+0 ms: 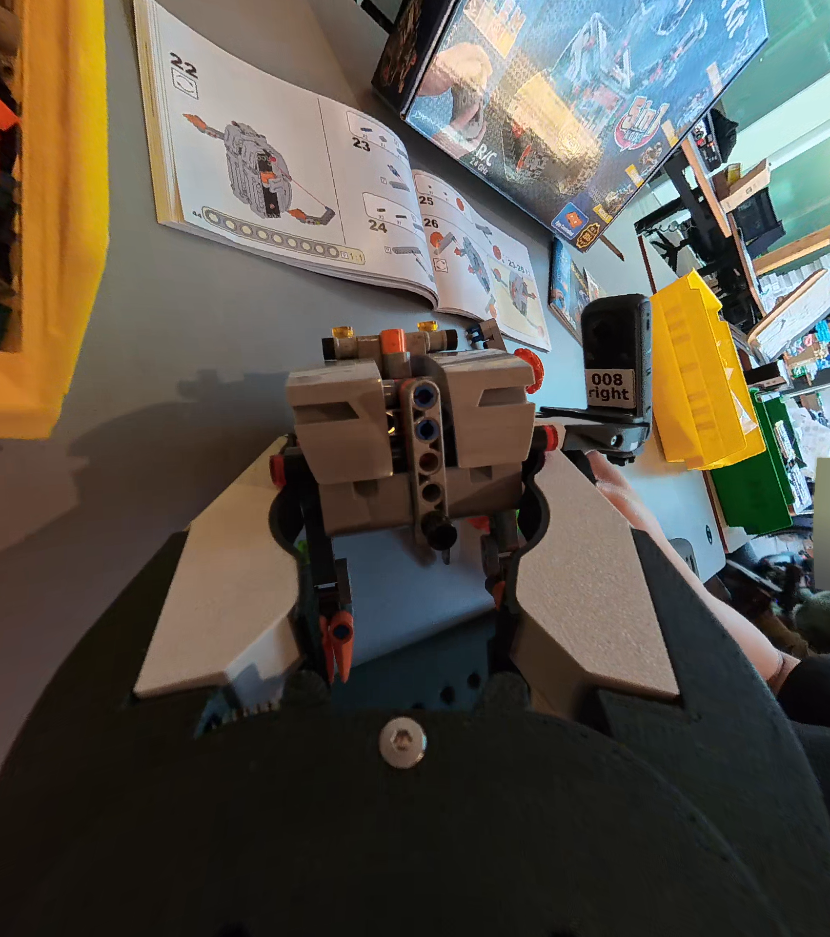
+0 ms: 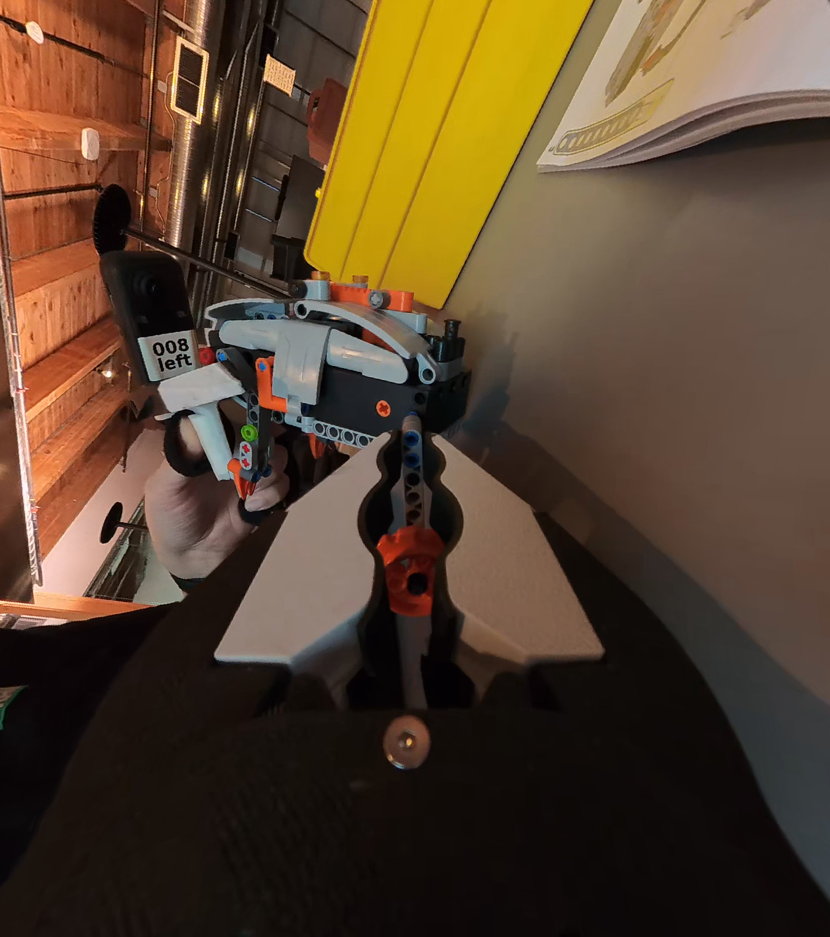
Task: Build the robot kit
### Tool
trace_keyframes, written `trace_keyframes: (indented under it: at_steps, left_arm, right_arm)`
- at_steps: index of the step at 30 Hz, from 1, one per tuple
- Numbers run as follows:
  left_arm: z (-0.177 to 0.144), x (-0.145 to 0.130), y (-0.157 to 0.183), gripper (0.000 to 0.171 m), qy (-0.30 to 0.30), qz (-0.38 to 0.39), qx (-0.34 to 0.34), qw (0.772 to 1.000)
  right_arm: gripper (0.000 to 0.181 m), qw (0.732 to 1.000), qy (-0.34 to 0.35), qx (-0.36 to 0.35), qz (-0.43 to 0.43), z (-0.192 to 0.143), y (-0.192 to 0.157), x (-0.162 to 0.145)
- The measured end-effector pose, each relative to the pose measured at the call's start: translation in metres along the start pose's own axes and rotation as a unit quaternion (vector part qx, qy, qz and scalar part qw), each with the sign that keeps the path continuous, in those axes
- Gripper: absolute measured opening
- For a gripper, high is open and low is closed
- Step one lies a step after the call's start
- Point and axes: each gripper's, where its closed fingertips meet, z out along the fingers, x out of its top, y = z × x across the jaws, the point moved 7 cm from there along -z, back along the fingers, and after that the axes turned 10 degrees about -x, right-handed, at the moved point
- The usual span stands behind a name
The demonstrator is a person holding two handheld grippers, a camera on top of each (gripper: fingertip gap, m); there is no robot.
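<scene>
We see the grey table (image 1: 210, 324) filling the frame, a yellow bin (image 1: 63, 218) at upper left and an open instruction booklet (image 1: 271, 167) at top centre. Centre frame, our left hand-held gripper (image 1: 407, 512) clamps the grey brick model (image 1: 402, 431) by its sides, lifted off the table. Our right hand-held gripper (image 2: 410, 487) pinches a perforated grey beam (image 2: 412, 476) with an orange connector (image 2: 410, 570), its tip touching the model's black underside. Bare table lies between bin and model.

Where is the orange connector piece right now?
In the right wrist view, the orange connector sits on a grey beam clamped between the right hand-held gripper's fingers, just below the brick model, which the left hand-held gripper holds.
</scene>
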Motion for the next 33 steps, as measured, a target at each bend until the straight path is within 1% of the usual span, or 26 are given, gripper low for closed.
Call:
trace_keyframes:
  at_steps: [6, 12, 16, 18, 23, 29, 33]
  left_arm:
    - [0.001, 0.002, 0.001, 0.087, -0.004, 0.014, 0.007, 1.0]
    - [0.0, 0.003, -0.002, 0.087, -0.002, 0.011, 0.002, 1.0]
    - [-0.001, 0.004, -0.002, 0.087, -0.001, 0.016, 0.008, 1.0]
    - [0.0, 0.004, -0.001, 0.087, -0.004, 0.026, 0.017, 1.0]
    - [-0.001, 0.004, -0.001, 0.087, 0.003, 0.027, 0.019, 0.999]
    - [-0.002, 0.004, -0.002, 0.087, 0.007, 0.03, 0.024, 0.999]
    - [-0.004, 0.003, -0.005, 0.087, 0.016, 0.024, 0.02, 0.999]
  right_arm:
    - [0.006, 0.999, -0.002, -0.027, -0.03, 0.001, -0.002, 0.002]
    - [0.006, 1.0, 0.003, -0.014, -0.01, 0.003, 0.0, 0.002]
    - [0.006, 0.997, 0.008, -0.049, -0.051, 0.005, -0.005, 0.003]
    - [0.006, 0.996, 0.003, -0.065, -0.058, 0.007, -0.006, 0.003]
    - [0.006, 0.996, 0.005, -0.076, -0.048, 0.008, -0.007, 0.005]
    - [0.006, 0.995, -0.025, -0.085, -0.053, 0.012, -0.008, 0.011]
    - [0.006, 0.998, -0.017, -0.061, -0.018, 0.015, -0.005, 0.012]
